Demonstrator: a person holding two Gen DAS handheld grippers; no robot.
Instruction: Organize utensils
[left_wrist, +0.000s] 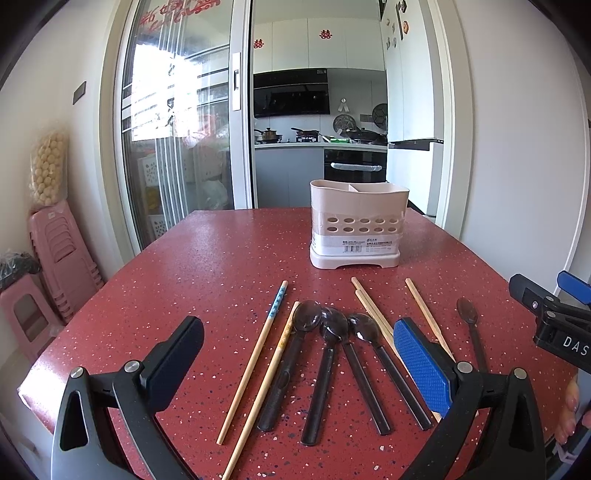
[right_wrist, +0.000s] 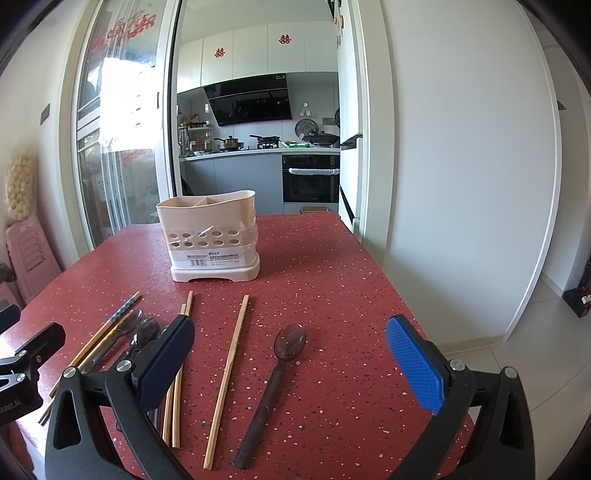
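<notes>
A beige utensil holder (left_wrist: 357, 223) with two compartments stands upright on the red speckled table (left_wrist: 207, 258); it also shows in the right wrist view (right_wrist: 212, 236). Before it lie several wooden chopsticks (left_wrist: 255, 354) and dark spoons (left_wrist: 291, 354). My left gripper (left_wrist: 295, 354) is open and empty, hovering over three spoons. My right gripper (right_wrist: 290, 362) is open and empty above a lone dark spoon (right_wrist: 275, 384) and a chopstick (right_wrist: 229, 373). That lone spoon also shows in the left wrist view (left_wrist: 471, 328). The right gripper's body shows at the left view's right edge.
Table edges fall away at left and right. Pink stools (left_wrist: 55, 266) are stacked by the left wall. A glass sliding door (left_wrist: 177, 122) and a kitchen doorway lie beyond the table. A white wall (right_wrist: 461, 166) stands to the right.
</notes>
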